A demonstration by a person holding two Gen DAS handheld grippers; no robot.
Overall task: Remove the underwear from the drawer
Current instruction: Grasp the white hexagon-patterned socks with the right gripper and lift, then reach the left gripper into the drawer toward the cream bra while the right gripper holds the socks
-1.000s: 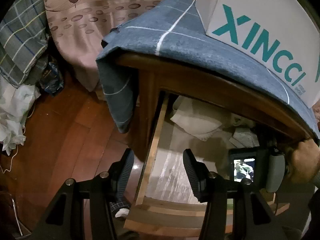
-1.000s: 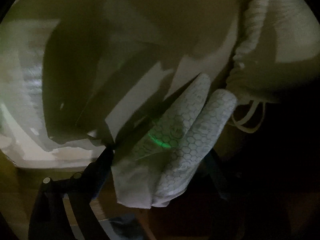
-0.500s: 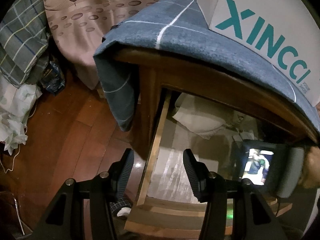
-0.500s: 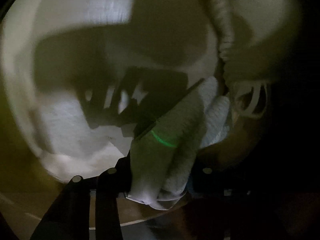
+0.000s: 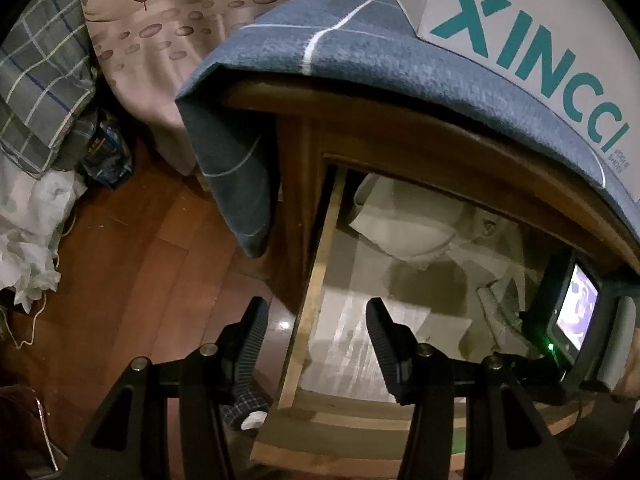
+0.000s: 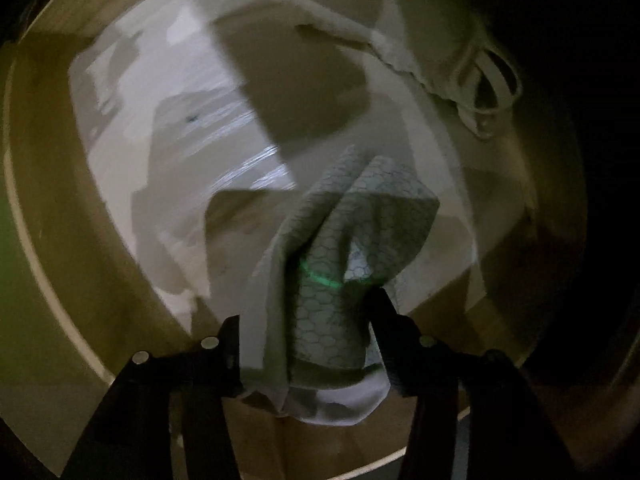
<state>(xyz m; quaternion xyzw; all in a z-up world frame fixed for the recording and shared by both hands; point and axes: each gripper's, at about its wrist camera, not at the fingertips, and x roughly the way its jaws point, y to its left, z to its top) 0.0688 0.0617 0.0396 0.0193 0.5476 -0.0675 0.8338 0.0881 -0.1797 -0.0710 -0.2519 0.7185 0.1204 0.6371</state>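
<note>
The wooden drawer [image 5: 310,304] stands pulled open under the nightstand top. My right gripper [image 6: 310,320] is shut on folded underwear [image 6: 352,248], pale with a hexagon print, and holds it above the paper-lined drawer floor. The right gripper body with its lit screen [image 5: 572,312] shows inside the drawer at the right in the left wrist view, with the underwear [image 5: 496,316] beside it. My left gripper [image 5: 316,320] is open and empty, hovering over the drawer's left side rail.
Pale folded garments [image 5: 404,224] lie at the drawer's back, also in the right wrist view [image 6: 436,40]. A blue cloth [image 5: 360,52] and a white XINCCI box [image 5: 532,36] cover the nightstand top. Bedding [image 5: 168,32] and a white bag [image 5: 28,236] lie left on the wooden floor.
My right gripper has lifted the underwear up and back from the garments at the drawer's rear; more of the drawer floor shows. My left gripper has shifted slightly closer to the nightstand.
</note>
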